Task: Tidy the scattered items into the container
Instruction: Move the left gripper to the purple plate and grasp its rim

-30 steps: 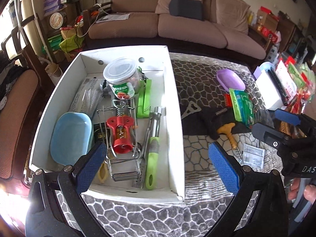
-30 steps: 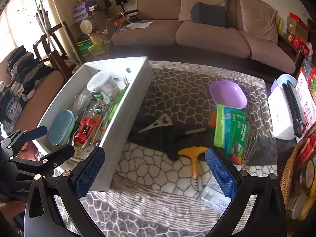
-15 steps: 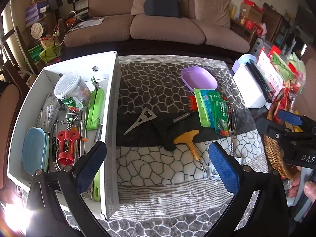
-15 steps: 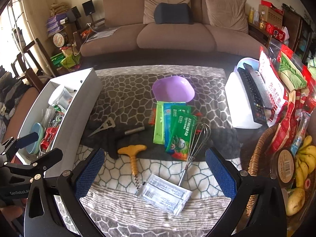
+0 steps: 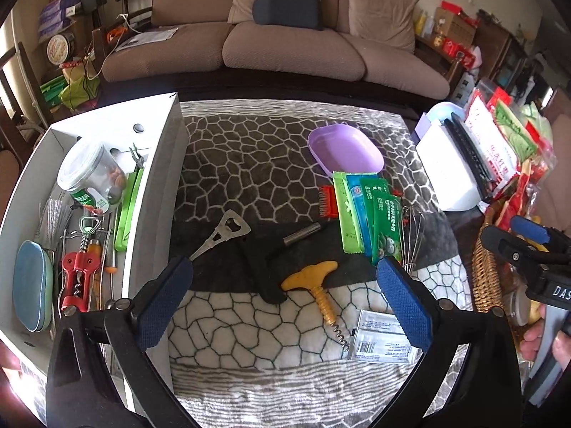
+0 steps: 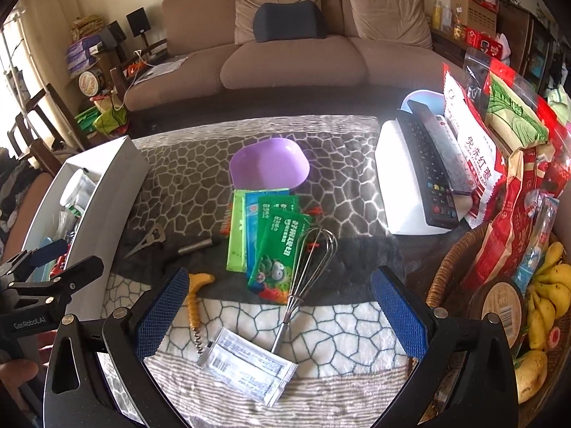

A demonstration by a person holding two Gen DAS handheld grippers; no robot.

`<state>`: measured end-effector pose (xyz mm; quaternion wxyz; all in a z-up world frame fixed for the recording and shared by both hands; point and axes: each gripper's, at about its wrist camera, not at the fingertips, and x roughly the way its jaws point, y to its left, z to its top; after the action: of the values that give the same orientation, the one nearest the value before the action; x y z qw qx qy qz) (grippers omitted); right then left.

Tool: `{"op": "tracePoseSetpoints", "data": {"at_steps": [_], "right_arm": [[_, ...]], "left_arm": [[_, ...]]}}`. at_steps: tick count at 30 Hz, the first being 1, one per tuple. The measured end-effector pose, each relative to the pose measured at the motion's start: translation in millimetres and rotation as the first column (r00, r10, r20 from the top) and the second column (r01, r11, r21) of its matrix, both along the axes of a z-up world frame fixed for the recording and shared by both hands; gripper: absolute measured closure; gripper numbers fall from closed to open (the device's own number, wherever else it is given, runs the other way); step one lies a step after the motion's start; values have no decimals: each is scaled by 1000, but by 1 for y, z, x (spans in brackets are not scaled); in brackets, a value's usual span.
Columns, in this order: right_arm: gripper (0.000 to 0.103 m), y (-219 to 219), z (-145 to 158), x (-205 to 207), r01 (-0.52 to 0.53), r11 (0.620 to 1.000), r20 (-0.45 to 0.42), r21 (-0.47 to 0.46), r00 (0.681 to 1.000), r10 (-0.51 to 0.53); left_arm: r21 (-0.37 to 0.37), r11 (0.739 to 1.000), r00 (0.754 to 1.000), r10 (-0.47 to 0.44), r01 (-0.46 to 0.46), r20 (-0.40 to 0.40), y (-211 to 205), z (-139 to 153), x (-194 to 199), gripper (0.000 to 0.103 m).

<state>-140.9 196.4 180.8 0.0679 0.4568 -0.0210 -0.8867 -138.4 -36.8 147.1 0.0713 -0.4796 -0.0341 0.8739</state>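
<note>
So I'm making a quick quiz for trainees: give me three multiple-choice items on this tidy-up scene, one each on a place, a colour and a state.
1. Where is the red corkscrew?
A in the white box
B on the rug
C in the wicker basket

2. What colour is the bowl on the table?
A blue
B purple
C yellow

3. How are the left gripper and right gripper?
A both open, empty
B both shut
C one holds the whisk

Answers:
1 A, it lies among the boxed tools.
2 B, purple in both views.
3 A, pads spread wide, nothing between.
</note>
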Motion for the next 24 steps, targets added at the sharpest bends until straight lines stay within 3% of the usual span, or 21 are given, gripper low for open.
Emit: {"op": "tracePoseSetpoints", "data": {"at_steps": [7,14,20,22,24], "right_arm": [[0,23,-24,-50,3,1000,28,-7,1000,-3],[0,38,-50,-117,5,995,55,-99,999,1],[1,39,-88,-171,17,986,93,-166,996,-2],[14,39,-104,-185,40,981,122,-189,992,-17],[24,38,-116,-195,59,977,145,-204,989,-29]], "left_arm": [[-9,1000,999,-21,21,28,30,-27,-48,0],[23,1000,997,-9,8,70,41,-60,-117,0],[-26,1000,995,8,-6,103,51,-98,-178,9],[-28,1000,993,14,-10,116,54,-111,-192,14],[-45,999,991,15,-9,131,59,-123,-203,30]]}}
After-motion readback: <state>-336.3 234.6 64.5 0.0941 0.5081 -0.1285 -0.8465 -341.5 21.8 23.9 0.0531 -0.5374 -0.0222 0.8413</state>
